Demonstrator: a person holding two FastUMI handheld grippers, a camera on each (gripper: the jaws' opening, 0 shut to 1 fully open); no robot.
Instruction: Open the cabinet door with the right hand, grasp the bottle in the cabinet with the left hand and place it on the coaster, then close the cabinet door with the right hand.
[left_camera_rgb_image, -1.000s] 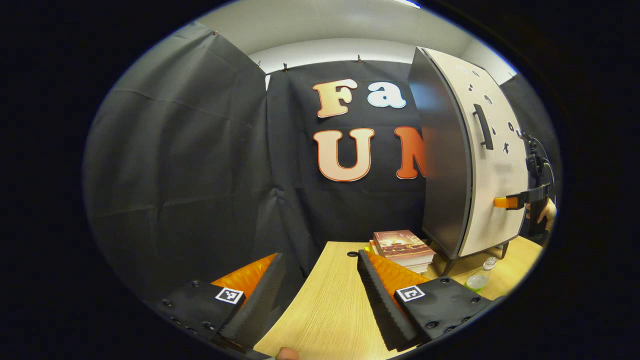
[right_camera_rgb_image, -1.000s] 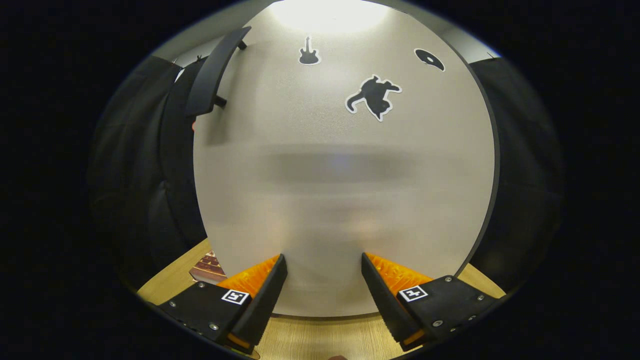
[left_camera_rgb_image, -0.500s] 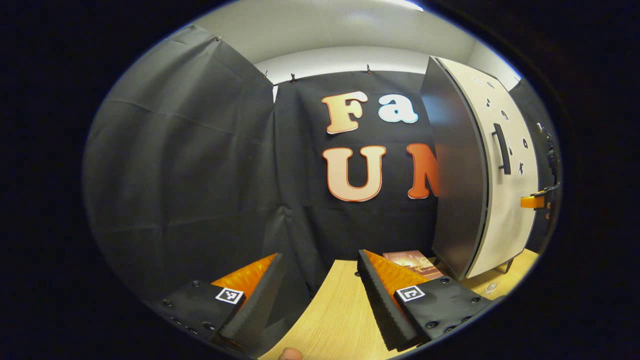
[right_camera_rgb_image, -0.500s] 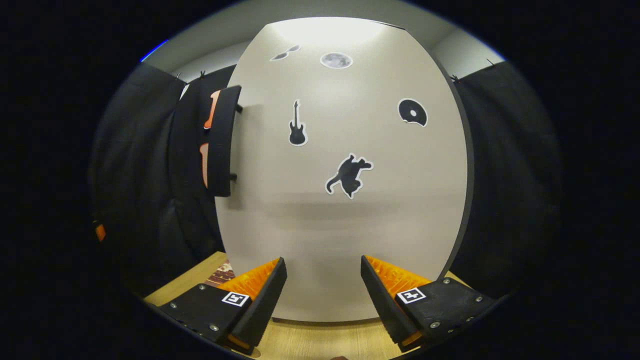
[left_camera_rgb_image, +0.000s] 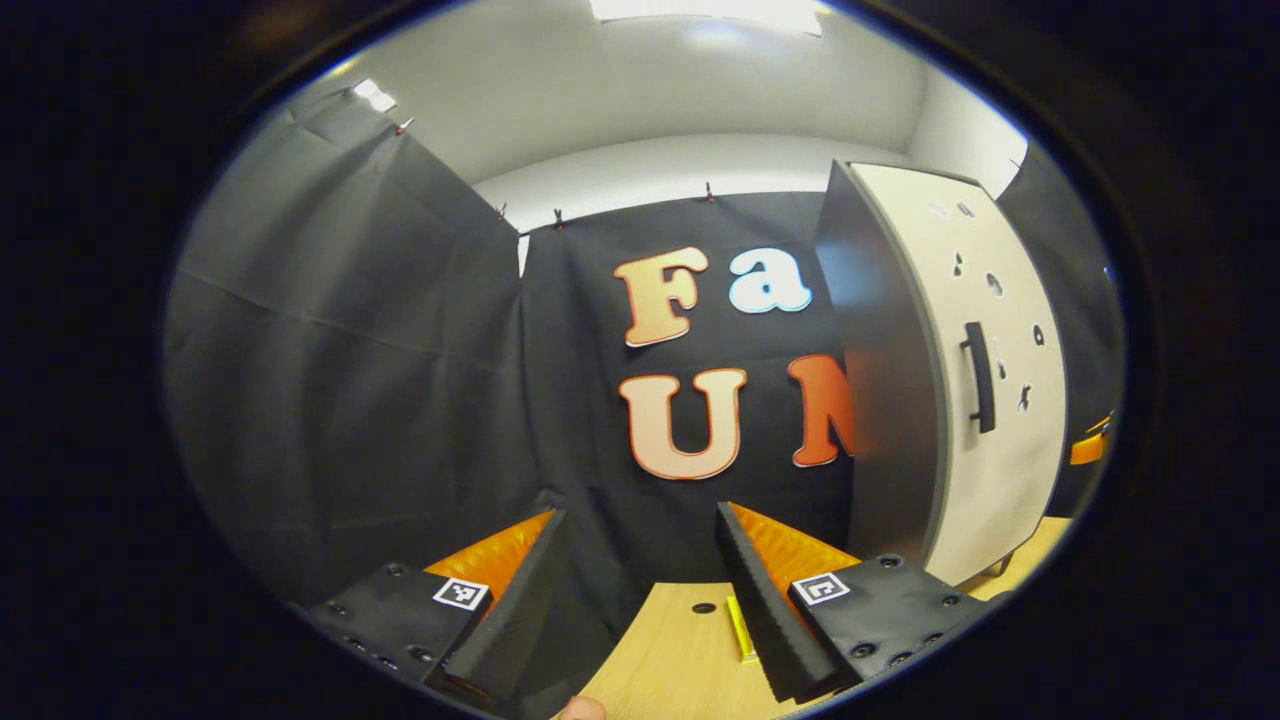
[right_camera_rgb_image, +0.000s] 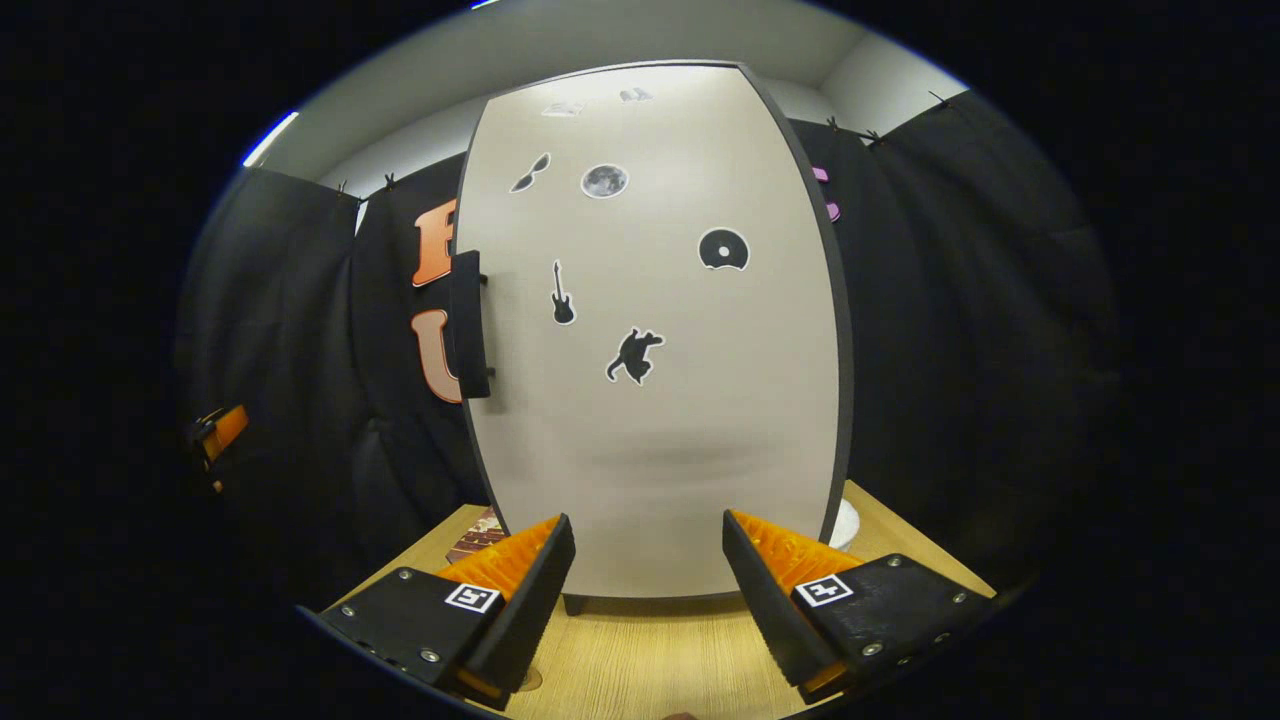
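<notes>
While the cabinet door (right_camera_rgb_image: 660, 340) stands closed straight ahead of our right tongs (right_camera_rgb_image: 648, 580), their fingers gape with nothing between them. Our left tongs (left_camera_rgb_image: 640, 590) are likewise spread and empty above the desk (left_camera_rgb_image: 690, 660), the cabinet (left_camera_rgb_image: 950, 380) off to their right.

Closed cabinet door (left_camera_rgb_image: 1000, 380) at right, open empty left gripper (left_camera_rgb_image: 635, 580) above wooden table (left_camera_rgb_image: 680, 660).
</notes>
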